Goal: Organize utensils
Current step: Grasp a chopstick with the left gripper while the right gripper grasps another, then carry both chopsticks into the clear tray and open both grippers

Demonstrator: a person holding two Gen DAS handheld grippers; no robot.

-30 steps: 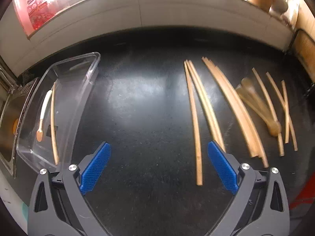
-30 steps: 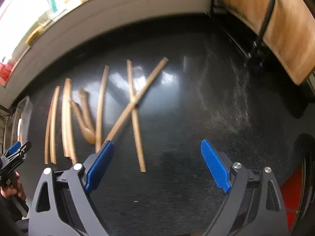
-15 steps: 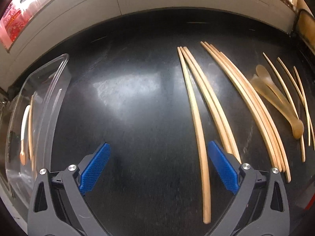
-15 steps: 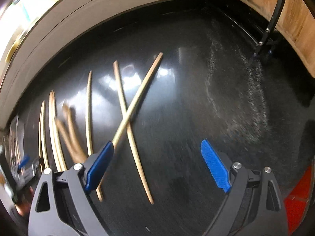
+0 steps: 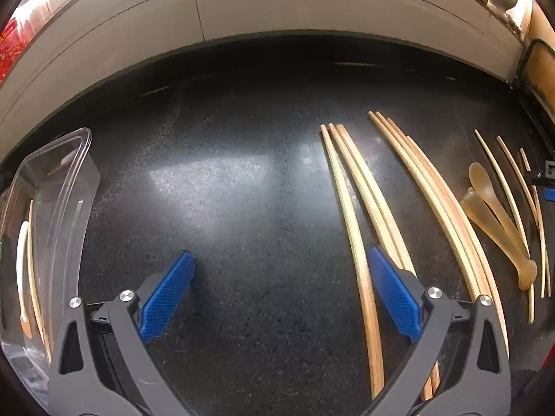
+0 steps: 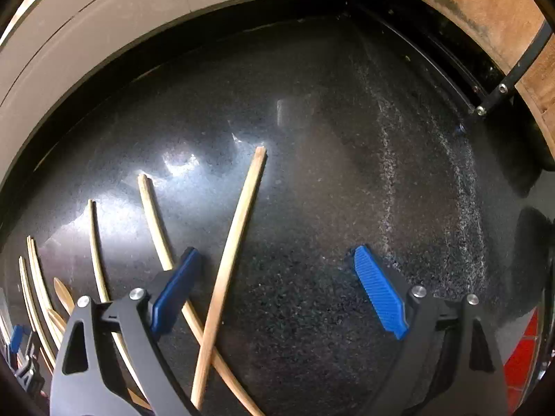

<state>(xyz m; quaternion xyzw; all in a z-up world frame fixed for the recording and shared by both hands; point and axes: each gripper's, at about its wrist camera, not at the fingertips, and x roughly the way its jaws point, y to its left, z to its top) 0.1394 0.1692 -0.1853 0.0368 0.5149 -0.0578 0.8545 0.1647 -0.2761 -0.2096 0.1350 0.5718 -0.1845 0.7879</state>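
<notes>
Several wooden chopsticks lie in rows on the black counter (image 5: 242,208). My left gripper (image 5: 279,277) is open low over it, and the leftmost chopstick (image 5: 357,253) runs just inside its right pad. Two brown spoons (image 5: 499,222) lie further right among thinner sticks. A clear plastic container (image 5: 59,208) at the left holds a spoon and a chopstick. My right gripper (image 6: 275,277) is open; a crossed chopstick (image 6: 229,263) lies between its pads, over another chopstick (image 6: 158,225) that passes under the left pad. Nothing is held.
A pale tiled wall (image 5: 277,10) borders the counter at the back. A black metal rack with wooden boards (image 6: 503,79) stands at the right. In the right wrist view, the left gripper shows at the far lower left edge.
Both grippers have sunk closer to the counter and moved forward over the chopsticks. The container has slid toward the left edge of the left view. The crossed chopstick now lies between the right pads.
</notes>
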